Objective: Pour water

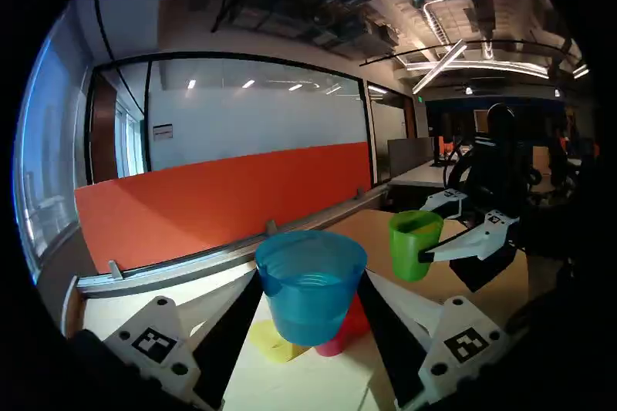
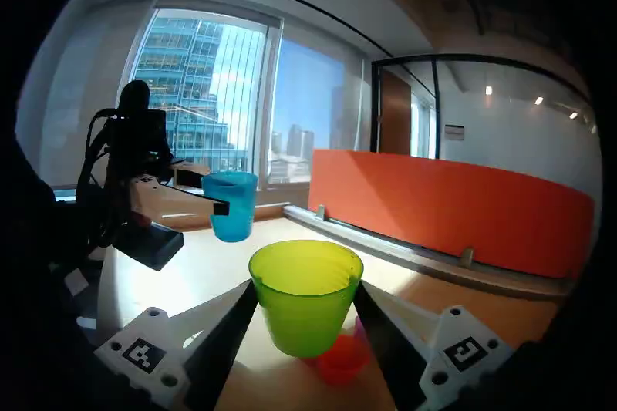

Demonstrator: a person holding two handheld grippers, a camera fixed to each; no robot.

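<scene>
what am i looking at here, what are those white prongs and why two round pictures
No robot: a person holds a two-finger gripper in each hand. Each carries a wide-angle camera looking along its white fingers, hence two round pictures. In the left gripper view, the left gripper clamps a blue cup holding water. In the right gripper view, the right gripper clamps a green cup. Both hang above a pale table, where a yellow cup and a red cup sit.
</scene>
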